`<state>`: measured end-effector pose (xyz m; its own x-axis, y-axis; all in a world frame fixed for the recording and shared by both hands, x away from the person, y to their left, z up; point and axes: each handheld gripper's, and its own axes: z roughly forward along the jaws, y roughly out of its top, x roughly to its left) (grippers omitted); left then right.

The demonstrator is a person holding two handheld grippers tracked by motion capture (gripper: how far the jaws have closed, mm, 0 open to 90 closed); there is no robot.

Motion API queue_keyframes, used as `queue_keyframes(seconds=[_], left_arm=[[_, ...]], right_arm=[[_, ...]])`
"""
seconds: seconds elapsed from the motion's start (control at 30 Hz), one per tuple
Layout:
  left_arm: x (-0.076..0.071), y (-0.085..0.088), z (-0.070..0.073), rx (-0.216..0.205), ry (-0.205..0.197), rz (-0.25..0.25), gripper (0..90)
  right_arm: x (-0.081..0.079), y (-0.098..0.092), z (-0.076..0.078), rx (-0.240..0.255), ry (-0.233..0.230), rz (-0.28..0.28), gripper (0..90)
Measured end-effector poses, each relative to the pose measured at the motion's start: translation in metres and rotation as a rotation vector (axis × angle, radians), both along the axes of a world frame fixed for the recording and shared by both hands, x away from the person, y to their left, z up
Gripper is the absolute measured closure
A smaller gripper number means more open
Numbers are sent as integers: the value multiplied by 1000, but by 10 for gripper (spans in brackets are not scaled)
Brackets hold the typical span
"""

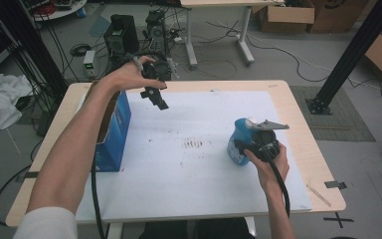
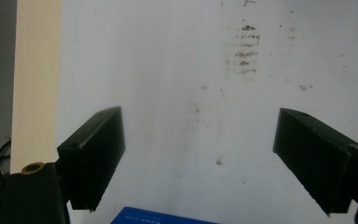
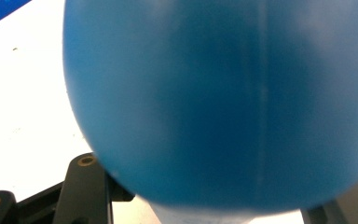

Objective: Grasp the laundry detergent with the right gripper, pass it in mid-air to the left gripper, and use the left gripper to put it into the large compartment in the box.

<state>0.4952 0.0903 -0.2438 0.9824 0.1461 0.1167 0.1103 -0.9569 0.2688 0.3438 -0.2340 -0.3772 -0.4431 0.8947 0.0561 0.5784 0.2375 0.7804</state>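
Observation:
A rounded blue bottle (image 1: 238,133) stands on the white mat (image 1: 194,169) at the right. My right gripper (image 1: 247,145) grips it from the near side, jaws closed around its body. In the right gripper view the blue bottle (image 3: 219,102) sits right up against the camera and hides the jaw tips. My left gripper (image 1: 155,97) hangs in the air over the far left of the table, pointing down, jaws wide apart with nothing between them. Seen from the left gripper (image 2: 200,114), bare stained mat lies below.
An open blue box (image 1: 110,130) stands at the mat's left edge under my left forearm; a corner of the blue box (image 2: 163,217) shows in the left gripper view. A dark smudge (image 1: 194,144) marks the mat's middle. The wooden table (image 1: 303,129) frames the mat. Cables and equipment lie on the floor beyond.

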Motion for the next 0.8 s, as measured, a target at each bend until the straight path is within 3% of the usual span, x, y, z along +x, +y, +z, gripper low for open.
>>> queue_keyframes(seconds=[0.8], left_arm=[[-1, -2, 1, 0, -4, -10, 173]], right_arm=[[-1, 1, -1, -30, -30, 16, 456]])
